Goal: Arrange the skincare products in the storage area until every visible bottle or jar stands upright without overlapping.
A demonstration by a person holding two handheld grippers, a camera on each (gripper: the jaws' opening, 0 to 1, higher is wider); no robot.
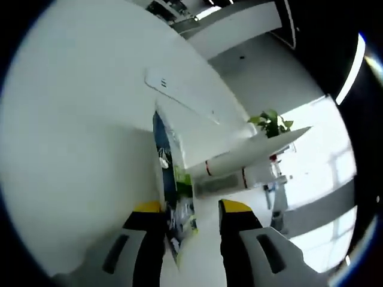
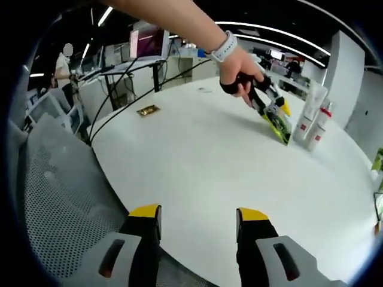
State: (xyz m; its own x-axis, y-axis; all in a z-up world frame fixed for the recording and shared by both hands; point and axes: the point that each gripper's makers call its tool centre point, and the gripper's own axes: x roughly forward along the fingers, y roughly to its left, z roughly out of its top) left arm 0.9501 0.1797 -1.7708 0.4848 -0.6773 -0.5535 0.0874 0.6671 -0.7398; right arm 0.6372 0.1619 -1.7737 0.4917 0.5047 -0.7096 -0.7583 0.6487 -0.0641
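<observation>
Left gripper point(image 1: 191, 209), with yellow-tipped black jaws, stands partly spread around a flat blue-and-green printed product box point(image 1: 173, 203); the box edge lies between the jaws, but whether they touch it cannot be told. In the right gripper view the same gripper point(image 2: 270, 112) is gripped by a person's hand point(image 2: 239, 70) wearing a white wristband point(image 2: 224, 46), and its tip sits at the green-and-yellow box point(image 2: 276, 127), which rests on the white round table point(image 2: 197, 161). Just beside the box stand two upright white skincare tubes: a tall white tube with a small red label point(image 2: 311, 110) and a shorter white tube with a red cap point(image 2: 319, 128), the two close together near the far edge of the table. In the left gripper view these tubes point(image 1: 239, 170) appear rolled sideways with red bands, next to the box. Right gripper point(image 2: 197, 218) hangs above the near edge of the table with its yellow-tipped jaws wide apart and nothing between them. A small gold foil packet point(image 2: 148, 110) lies on the table well apart from the products. A grey mesh chair back point(image 2: 54, 197) stands beside the table, and a green potted plant point(image 1: 270, 122) shows beyond the tubes.
</observation>
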